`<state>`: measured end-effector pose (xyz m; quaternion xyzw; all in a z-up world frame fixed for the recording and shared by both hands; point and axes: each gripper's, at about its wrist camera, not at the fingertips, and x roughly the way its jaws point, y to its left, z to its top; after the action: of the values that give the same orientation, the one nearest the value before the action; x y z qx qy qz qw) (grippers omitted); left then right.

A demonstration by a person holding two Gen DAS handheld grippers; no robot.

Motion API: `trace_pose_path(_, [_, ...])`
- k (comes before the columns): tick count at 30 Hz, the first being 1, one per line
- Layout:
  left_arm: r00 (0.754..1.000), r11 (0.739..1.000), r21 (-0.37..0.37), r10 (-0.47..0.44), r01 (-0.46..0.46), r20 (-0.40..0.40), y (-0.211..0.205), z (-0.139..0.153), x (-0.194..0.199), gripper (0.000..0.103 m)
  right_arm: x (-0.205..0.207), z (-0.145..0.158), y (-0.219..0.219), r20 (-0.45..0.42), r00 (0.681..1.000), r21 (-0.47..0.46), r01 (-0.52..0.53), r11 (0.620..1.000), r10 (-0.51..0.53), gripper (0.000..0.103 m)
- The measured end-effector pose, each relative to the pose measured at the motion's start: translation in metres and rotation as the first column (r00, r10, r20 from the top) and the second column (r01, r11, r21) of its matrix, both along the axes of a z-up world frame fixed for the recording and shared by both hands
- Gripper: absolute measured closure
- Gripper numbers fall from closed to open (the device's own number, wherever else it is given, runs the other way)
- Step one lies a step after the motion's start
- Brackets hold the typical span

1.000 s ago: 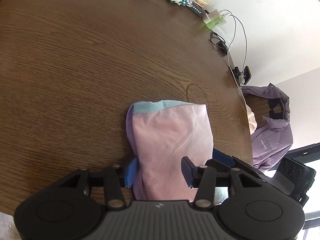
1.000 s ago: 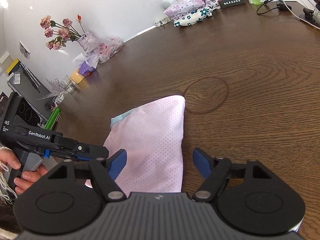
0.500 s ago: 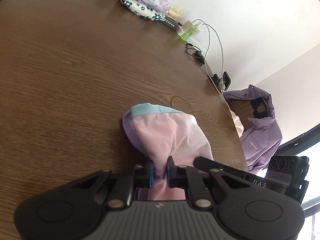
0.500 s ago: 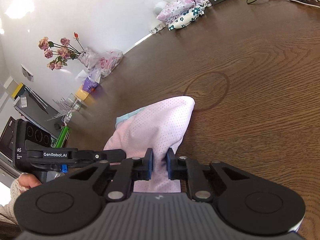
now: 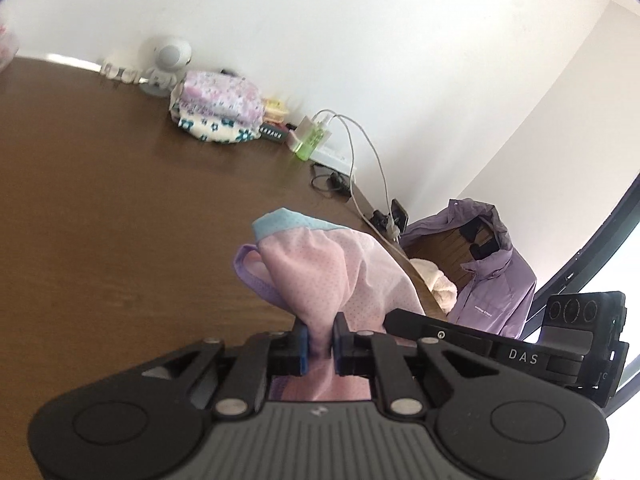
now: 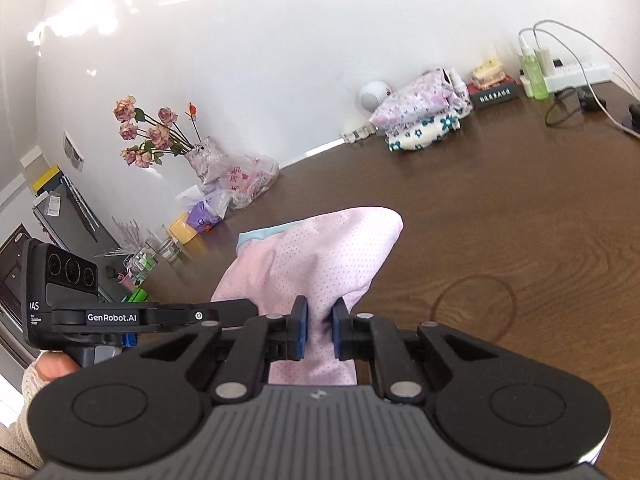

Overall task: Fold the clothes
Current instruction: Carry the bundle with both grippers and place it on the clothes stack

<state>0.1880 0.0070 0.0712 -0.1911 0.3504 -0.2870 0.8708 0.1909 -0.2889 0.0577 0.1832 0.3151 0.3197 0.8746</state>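
Observation:
A pink dotted garment (image 5: 332, 276) with a light blue band and purple trim is held up off the brown table (image 5: 100, 208). My left gripper (image 5: 320, 344) is shut on its near edge. My right gripper (image 6: 320, 330) is shut on the same garment (image 6: 316, 252), beside the left one. The right gripper's body (image 5: 500, 344) shows to the right in the left wrist view. The left gripper's body (image 6: 120, 312) shows to the left in the right wrist view. The garment's lower part is hidden behind the grippers.
A stack of folded floral clothes (image 5: 218, 106) (image 6: 420, 120) lies at the table's far edge by the wall. Chargers, a green bottle (image 5: 310, 142) and cables (image 5: 360, 152) lie to its right. A vase of roses (image 6: 160, 136) and bags stand at the far left. A purple jacket (image 5: 488, 272) hangs on a chair.
Both grippers closed on the garment's near edge, then lifted it off the table and tilted up, so the wall now fills the upper views.

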Motion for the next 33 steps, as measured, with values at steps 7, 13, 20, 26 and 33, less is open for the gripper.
trace_pose_path(7, [0.997, 0.998, 0.047, 0.034, -0.037, 0.069, 0.005, 0.052, 0.12, 0.093, 0.114, 0.046, 0.02, 0.038, 0.999, 0.009, 0.036, 0.999, -0.037, 0.092])
trace_pose_path(13, [0.992, 0.993, 0.056, 0.095, -0.1, 0.088, 0.007, 0.065, 0.257, 0.093, 0.248, 0.06, 0.039, 0.039, 0.995, 0.005, 0.086, 0.996, -0.087, 0.092])
trace_pose_path(20, [0.993, 0.992, 0.015, 0.121, -0.122, 0.012, 0.01, 0.016, 0.41, 0.093, 0.393, 0.039, 0.047, 0.009, 0.99, 0.003, 0.138, 0.99, -0.138, 0.092])
trace_pose_path(26, [0.992, 0.991, 0.058, 0.124, -0.122, -0.028, 0.008, -0.024, 0.468, 0.093, 0.464, -0.002, 0.047, -0.047, 0.988, -0.008, 0.146, 0.989, -0.147, 0.092])
trace_pose_path(33, [0.987, 0.986, 0.062, 0.16, -0.157, -0.032, 0.015, -0.038, 0.487, 0.082, 0.487, -0.03, 0.047, -0.063, 0.984, 0.012, 0.17, 0.985, -0.169, 0.088])
